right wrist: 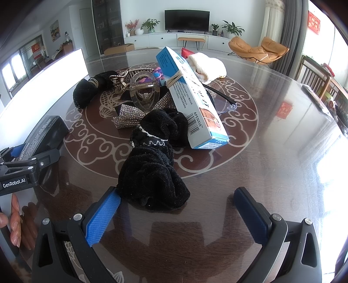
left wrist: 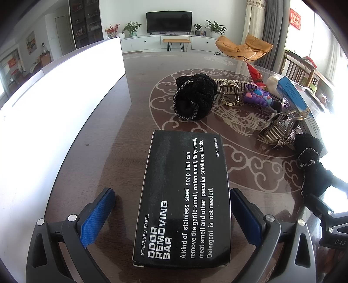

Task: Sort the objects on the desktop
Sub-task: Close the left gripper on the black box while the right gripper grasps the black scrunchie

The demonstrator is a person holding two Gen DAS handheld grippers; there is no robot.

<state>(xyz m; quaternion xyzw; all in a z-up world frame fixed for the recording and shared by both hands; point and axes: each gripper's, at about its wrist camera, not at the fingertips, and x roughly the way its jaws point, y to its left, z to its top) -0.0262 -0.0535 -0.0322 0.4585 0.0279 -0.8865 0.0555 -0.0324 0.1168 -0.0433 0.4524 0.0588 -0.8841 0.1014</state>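
My left claw [left wrist: 171, 217] gapes wide around the black soap box [left wrist: 182, 198] lying flat on the table [left wrist: 108, 152] (pads not gripping). My right claw [right wrist: 177, 215] spreads wide, a black scrunchie [right wrist: 152, 174] just before it.

— What stands behind the table [left wrist: 134, 71]?
— A TV [left wrist: 169, 21] on a long white cabinet [left wrist: 141, 42] against the white wall, plants [left wrist: 215, 27] on either side of the TV.
— And right of the TV?
— An orange lounge chair [left wrist: 243, 49], grey curtains [left wrist: 273, 24], then bright windows [left wrist: 326, 43]. Left of it, a dark glass cabinet [left wrist: 87, 21].
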